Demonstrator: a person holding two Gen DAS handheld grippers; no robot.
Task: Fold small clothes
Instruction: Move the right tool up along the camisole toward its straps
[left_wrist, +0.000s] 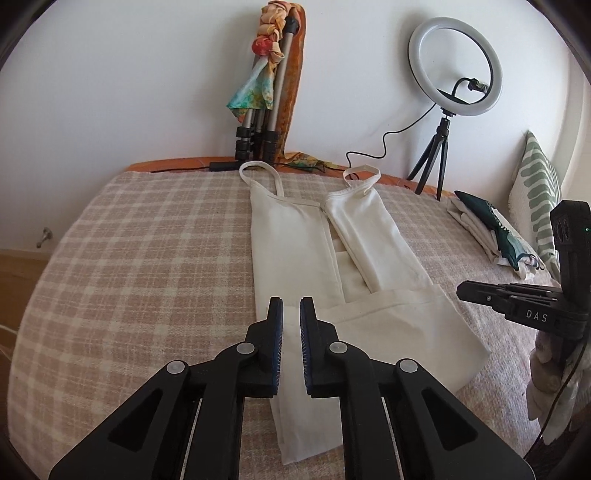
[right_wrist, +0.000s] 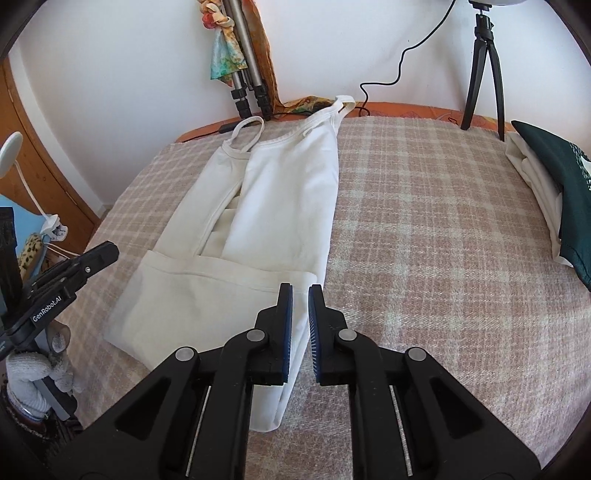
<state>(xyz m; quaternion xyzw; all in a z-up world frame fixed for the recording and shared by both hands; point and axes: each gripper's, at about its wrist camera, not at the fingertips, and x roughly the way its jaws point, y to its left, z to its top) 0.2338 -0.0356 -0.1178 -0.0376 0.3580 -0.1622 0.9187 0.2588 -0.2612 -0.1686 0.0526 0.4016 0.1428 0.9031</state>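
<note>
white strappy top half folded on the checked blanket

a white cotton camisole top with thin shoulder straps (left_wrist: 295, 236) (right_wrist: 291, 192) lies on a pink-and-cream checked woven blanket (left_wrist: 147, 251) (right_wrist: 443, 240), its two sides folded inward lengthwise and its hem end turned up in a band across the near part. the straps point toward the white wall. the left black two-finger gripper with blue pads (left_wrist: 291, 306) hangs over the near left edge of the top, jaws a narrow gap apart and holding nothing. the right black two-finger gripper with blue pads (right_wrist: 300, 293) hangs over the near right edge, jaws likewise slightly parted and empty. a folded stack of cream and dark green clothes (left_wrist: 495, 236) (right_wrist: 554, 199) sits at the blanket's right side. a round white ring light on a small black tripod (left_wrist: 455, 66) stands by the wall.
</note>
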